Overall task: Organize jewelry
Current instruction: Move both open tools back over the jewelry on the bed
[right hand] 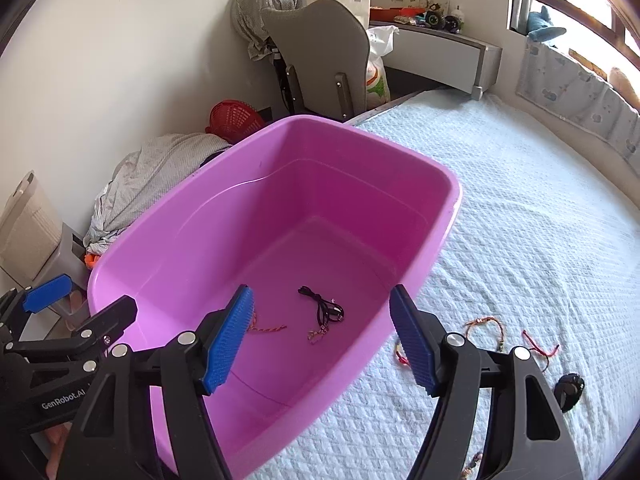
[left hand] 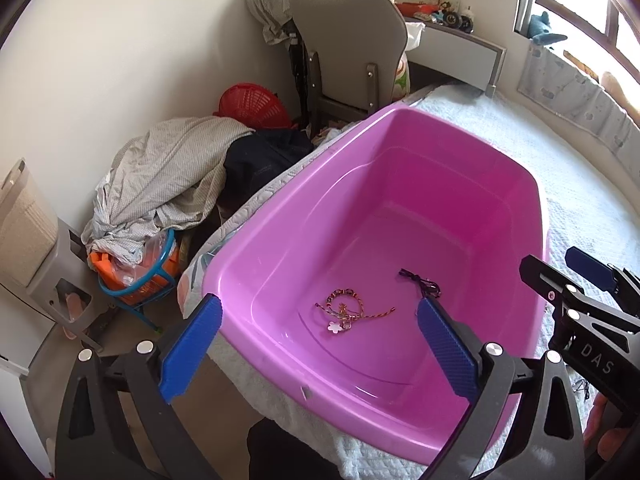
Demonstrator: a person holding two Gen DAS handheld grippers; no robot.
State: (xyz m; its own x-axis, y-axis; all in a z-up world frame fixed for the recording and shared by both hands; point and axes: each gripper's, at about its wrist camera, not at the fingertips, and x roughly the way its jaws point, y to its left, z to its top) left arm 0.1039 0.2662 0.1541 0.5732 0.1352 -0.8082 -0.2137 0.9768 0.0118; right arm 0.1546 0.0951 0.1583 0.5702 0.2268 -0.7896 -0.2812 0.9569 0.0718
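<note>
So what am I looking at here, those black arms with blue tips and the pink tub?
No robot: a person holds a hand tool in each hand, each with a camera looking along its jaws. One picture is from the left gripper, the other from the right gripper; each also catches the other tool at its edge. Both stand open, holding nothing. A pink tub sits on a bed with a white cover. Inside lie a braided bracelet with a flower charm and a black cord. More bracelets and a small black object lie on the cover beside the tub.
</note>
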